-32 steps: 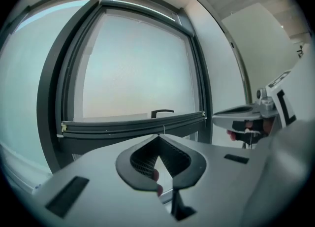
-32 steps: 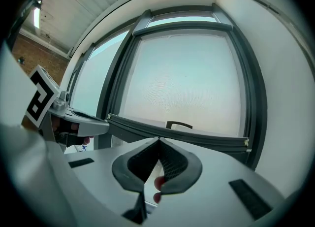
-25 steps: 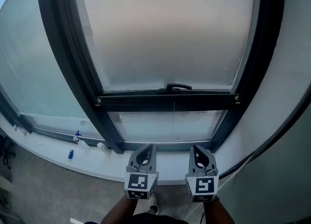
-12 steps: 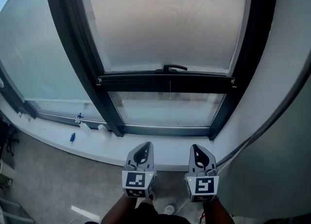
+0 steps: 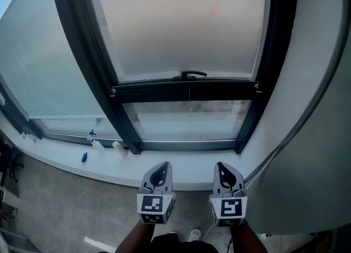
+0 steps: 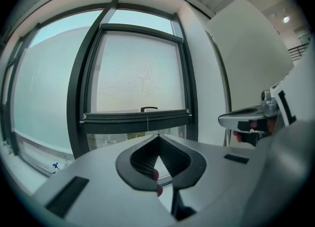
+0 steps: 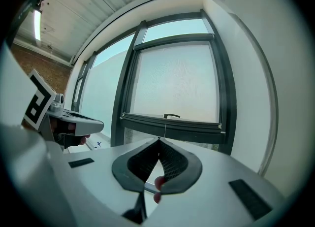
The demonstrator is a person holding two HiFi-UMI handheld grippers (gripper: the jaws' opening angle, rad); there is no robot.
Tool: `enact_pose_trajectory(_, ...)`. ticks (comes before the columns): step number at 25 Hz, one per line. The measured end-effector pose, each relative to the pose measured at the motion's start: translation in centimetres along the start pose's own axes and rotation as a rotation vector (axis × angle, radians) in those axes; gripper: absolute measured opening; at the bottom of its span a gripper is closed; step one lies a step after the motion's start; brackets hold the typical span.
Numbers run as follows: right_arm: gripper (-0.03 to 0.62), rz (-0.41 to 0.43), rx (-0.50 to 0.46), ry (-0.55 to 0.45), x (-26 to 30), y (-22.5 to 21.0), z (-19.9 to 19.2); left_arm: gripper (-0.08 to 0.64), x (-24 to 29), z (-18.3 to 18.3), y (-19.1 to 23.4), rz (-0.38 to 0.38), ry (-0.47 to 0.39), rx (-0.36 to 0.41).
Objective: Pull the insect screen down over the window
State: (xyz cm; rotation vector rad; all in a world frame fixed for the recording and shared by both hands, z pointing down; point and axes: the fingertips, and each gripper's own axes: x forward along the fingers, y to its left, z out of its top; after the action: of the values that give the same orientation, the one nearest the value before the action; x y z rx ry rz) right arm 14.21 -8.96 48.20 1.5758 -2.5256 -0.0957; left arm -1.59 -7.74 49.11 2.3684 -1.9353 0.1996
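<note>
The insect screen [image 5: 184, 27] covers most of the dark-framed window. Its bottom bar [image 5: 186, 90] with a small black handle [image 5: 189, 74] hangs level above a strip of bare glass [image 5: 186, 120]. My left gripper [image 5: 163, 166] and right gripper [image 5: 222, 166] stand side by side below the sill, well short of the window, both shut and holding nothing. In the left gripper view the bar [image 6: 135, 118] and handle [image 6: 148, 108] lie ahead beyond the shut left gripper [image 6: 158, 136]. The right gripper view shows the bar [image 7: 170, 125] ahead of the shut right gripper [image 7: 159, 139].
A white sill [image 5: 109, 165] runs under the window, with small blue items [image 5: 84, 157] and a white bottle [image 5: 115, 145] at its left. A pale wall [image 5: 312, 109] closes the right side. A second glass pane [image 5: 38, 76] lies to the left. Grey floor [image 5: 66, 213] is below.
Both grippers have drawn back from the window together, still shut. The screen's bar and sill now sit higher and farther away in the head view. The bar itself has not moved in its frame.
</note>
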Motion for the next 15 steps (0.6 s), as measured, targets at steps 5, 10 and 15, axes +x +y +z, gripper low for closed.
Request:
enact_pose_trajectory(5, 0.005, -0.018, -0.008, -0.003, -0.9, 2.3, 0.8, 0.003, -2.0, 0.0, 1.3, -0.017, -0.007, 0.026)
enact_pose_trajectory(10, 0.005, -0.026, 0.072, 0.013, -2.2, 5.8, 1.3, 0.003, -5.2, -0.7, 3.5, -0.025, -0.003, 0.009)
enact_pose_trajectory(15, 0.005, -0.043, 0.070, 0.042, -4.1, 9.0, 1.2, 0.003, -8.8, -1.8, 4.5, -0.050, 0.007, -0.010)
